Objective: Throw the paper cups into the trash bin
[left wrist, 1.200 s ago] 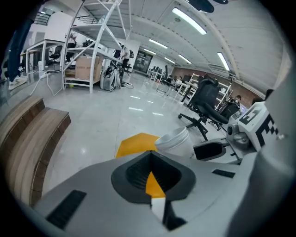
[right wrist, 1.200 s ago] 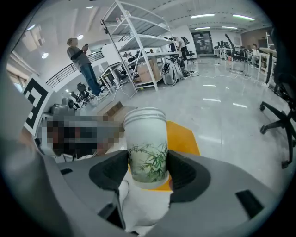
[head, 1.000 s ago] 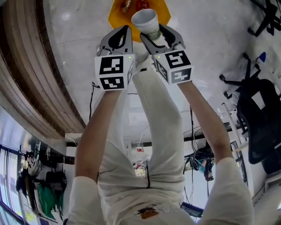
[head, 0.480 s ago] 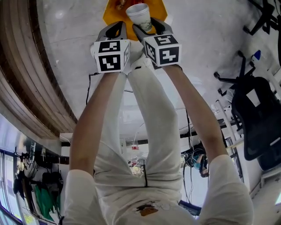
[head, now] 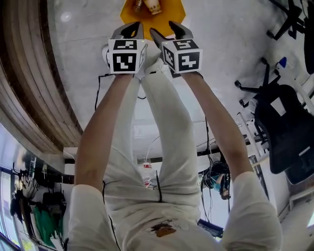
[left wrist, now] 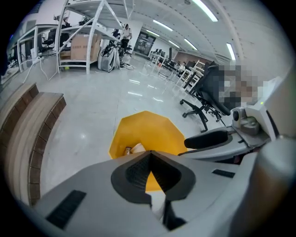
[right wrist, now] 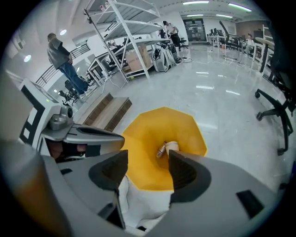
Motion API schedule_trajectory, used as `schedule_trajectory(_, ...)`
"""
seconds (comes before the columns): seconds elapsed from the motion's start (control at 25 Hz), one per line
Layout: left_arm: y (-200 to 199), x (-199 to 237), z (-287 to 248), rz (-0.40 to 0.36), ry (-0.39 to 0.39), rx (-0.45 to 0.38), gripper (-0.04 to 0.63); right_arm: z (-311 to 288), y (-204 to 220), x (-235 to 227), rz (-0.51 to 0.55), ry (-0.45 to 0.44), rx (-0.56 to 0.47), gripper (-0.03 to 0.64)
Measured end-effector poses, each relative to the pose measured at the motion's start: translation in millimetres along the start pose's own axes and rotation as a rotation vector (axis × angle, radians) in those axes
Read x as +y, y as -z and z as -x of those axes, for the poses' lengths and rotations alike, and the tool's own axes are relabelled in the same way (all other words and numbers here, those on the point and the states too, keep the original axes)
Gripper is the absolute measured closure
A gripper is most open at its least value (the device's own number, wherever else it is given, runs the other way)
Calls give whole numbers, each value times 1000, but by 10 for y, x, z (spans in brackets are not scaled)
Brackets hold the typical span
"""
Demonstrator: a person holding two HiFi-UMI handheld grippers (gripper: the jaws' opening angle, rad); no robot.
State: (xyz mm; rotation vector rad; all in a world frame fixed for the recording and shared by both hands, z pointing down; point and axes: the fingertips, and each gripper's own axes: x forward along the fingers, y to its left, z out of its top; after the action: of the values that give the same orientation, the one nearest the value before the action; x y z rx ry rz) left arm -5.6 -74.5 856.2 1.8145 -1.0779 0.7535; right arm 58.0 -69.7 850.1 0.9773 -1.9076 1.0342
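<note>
A yellow trash bin (head: 172, 11) stands on the floor at the top of the head view, just past the person's feet. A white paper cup (head: 154, 5) lies inside it beside a small brownish item (head: 138, 5). The right gripper view shows the same cup (right wrist: 172, 146) at the bin's (right wrist: 141, 139) bottom. My right gripper (head: 164, 30) hangs over the bin's near rim, open, with nothing between its jaws. My left gripper (head: 131, 28) is beside it, shut and holding nothing. In the left gripper view its jaws (left wrist: 150, 156) meet in front of the bin (left wrist: 152, 127).
A curved wooden bench (head: 29, 73) runs along the left. Black office chairs (head: 279, 122) stand at the right, and cables lie on the glossy floor near the person's legs. A standing person (right wrist: 62, 55) and metal racks (right wrist: 129, 32) are far off.
The paper cup has left the right gripper and now lies in the bin. The right jaws have opened. Both grippers stay over the bin's near rim.
</note>
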Motion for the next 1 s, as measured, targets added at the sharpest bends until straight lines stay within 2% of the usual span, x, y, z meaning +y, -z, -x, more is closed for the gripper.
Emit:
schedule_trajectory(0.12,-109,-131,249,0,10,-8,590,270,-50,120,1,-2,-6,359)
schedule_trajectory(0.32,-339,-345,770,4,8,-35,590,805,-265,307,-11,8,-41,526)
schedule_trajectory(0.48,-621,-610,1217,4,10,-96,590,1249,-500,455,2,-26,-71,577)
schedule_trajectory(0.72,-994,-1029,1903,-6,16,-165,589,1932,-811,691,50,-64,-100,607)
schedule_trajectory(1.0,-1396,-1454,2850,-9,7,-233,589,2850,-1246,1064,103,-104,-157,609)
